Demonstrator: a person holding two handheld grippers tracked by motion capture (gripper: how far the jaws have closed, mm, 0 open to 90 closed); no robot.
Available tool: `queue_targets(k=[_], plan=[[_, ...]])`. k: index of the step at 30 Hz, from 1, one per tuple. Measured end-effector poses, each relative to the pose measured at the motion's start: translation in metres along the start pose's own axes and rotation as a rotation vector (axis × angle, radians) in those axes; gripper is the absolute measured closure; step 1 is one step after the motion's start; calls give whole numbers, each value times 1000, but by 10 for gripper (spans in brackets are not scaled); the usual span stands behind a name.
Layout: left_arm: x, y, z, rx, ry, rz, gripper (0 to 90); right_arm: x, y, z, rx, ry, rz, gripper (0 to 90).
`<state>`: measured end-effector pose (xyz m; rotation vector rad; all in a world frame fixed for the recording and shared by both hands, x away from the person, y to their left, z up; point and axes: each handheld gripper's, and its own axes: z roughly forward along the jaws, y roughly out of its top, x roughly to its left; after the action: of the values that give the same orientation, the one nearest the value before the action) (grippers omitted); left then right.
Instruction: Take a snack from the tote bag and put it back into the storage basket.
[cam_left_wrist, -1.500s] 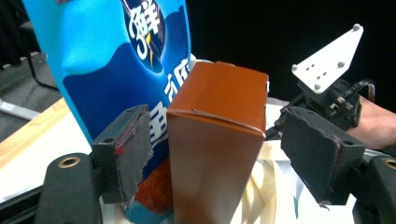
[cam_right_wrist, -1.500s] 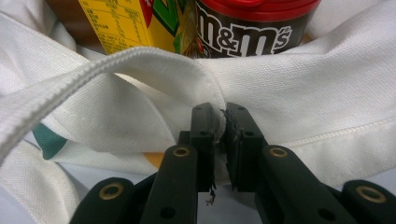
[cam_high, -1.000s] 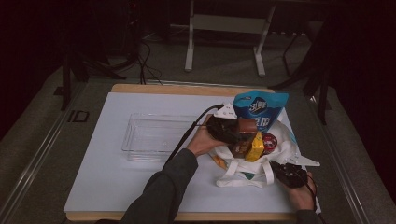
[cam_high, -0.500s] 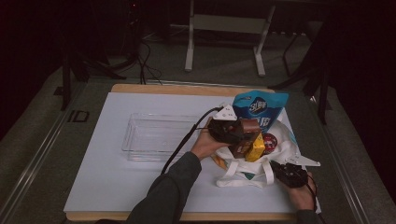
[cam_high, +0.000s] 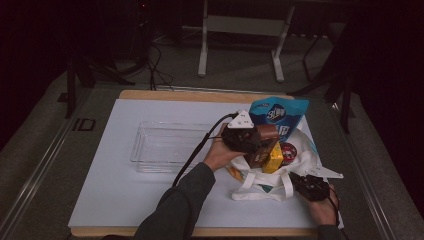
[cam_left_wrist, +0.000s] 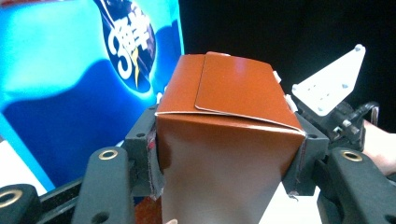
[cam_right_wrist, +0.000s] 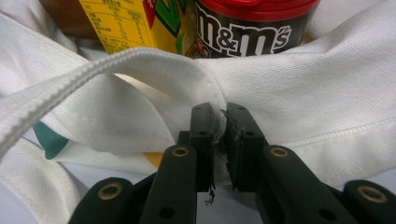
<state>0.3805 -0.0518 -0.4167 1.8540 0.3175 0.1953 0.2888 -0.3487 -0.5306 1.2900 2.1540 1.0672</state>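
Note:
A brown carton (cam_left_wrist: 229, 140) sits between the pads of my left gripper (cam_left_wrist: 229, 158), which has just been closing and now presses on both of its sides. In the high view the left gripper (cam_high: 257, 140) holds the brown carton (cam_high: 267, 136) over the mouth of a white cloth bag (cam_high: 306, 150). A blue snack bag (cam_high: 277, 112) stands behind it. A yellow carton (cam_right_wrist: 135, 23) and a red-lidded M&M's tub (cam_right_wrist: 247, 32) lie in the white bag (cam_right_wrist: 327, 93). My right gripper (cam_right_wrist: 223, 126) is shut on the bag's hem; in the high view the right gripper (cam_high: 302, 181) is at the bag's near edge.
A clear plastic tray (cam_high: 165, 145) lies on the white table cover (cam_high: 110, 190), left of the bag. The bag's handles (cam_high: 265, 187) trail toward the table's front edge. Stands and cables (cam_high: 150, 60) stand on the floor beyond the table.
The left hand has edged slightly right and up at the bag's mouth with the brown carton. The right gripper and the bag's hem have stayed in place.

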Motion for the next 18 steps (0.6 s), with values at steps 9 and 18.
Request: queue_targets(k=[9,18], plan=[[-1,16,-13,-43,8,3,424,0,0,0,-1,1,0,813],[-4,27,-24,-60,3,3,425,0,0,0,-4,1,2,812]])
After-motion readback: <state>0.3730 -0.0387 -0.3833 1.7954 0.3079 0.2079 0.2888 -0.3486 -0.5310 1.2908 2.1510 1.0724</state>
